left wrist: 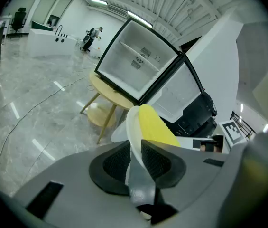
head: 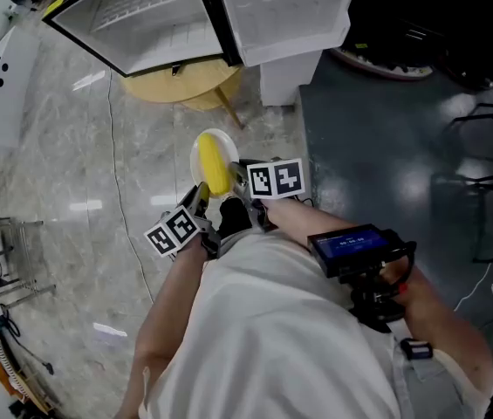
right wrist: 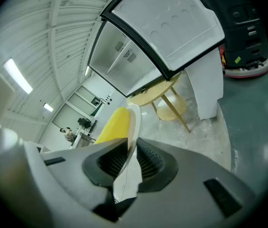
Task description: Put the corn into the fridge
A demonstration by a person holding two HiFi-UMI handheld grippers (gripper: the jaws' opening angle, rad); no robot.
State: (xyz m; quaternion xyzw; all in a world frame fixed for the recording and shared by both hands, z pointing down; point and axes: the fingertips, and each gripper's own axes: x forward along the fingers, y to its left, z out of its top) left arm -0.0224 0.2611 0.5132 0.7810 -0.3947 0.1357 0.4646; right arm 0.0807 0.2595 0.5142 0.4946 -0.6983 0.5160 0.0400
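**anon:** Fingers [left wrist: 161, 161] doing what right now? Corn in yet?

**me:** Nope. Head view: my left gripper [head: 201, 202] and right gripper [head: 243, 192] carry the plate [head: 201, 147], corn [head: 217, 168] on it, open fridge [head: 163, 16] at 12 o'clock, well apart. Left gripper view: clamped on the plate rim, corn at 1. Right gripper view: same pinch, corn at 11. Grab's done; getting it inside is left.

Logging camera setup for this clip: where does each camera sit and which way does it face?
Head view: on the head, steeply down at the plate of corn; forearms and torso show.
Left gripper view: on the left claw, toward the open fridge; its jaws pinch the plate.
Right gripper view: on the right claw, likewise.
All share plate, corn, fridge.
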